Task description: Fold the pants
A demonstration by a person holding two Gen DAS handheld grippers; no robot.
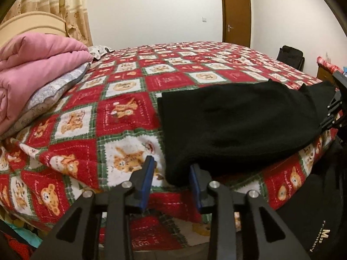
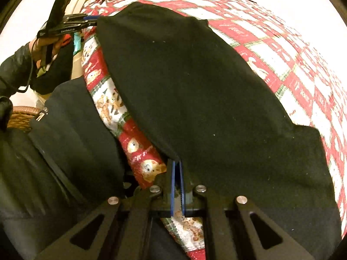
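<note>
Near the bed's front edge, the black pants [image 1: 234, 121] are laid on a teddy-bear bedspread [image 1: 121, 91]. One hem is pinched by the right gripper [image 2: 177, 169]; the left gripper [image 1: 171, 169] is spread wide around a corner, ungripped. Uneven lifting could skew the fold. A brown door [image 1: 236, 15] is seen behind.

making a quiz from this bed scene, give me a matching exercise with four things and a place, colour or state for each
Things:
1. pants
2. quilt
3. left hand-held gripper
4. right hand-held gripper

Descriptions:
a. pink, folded at the head of the bed
b. open, at the pants' near corner
c. black, lying on the teddy-bear bedspread
d. shut on the pants' edge

Pairs: 1-c, 2-a, 3-b, 4-d
</note>
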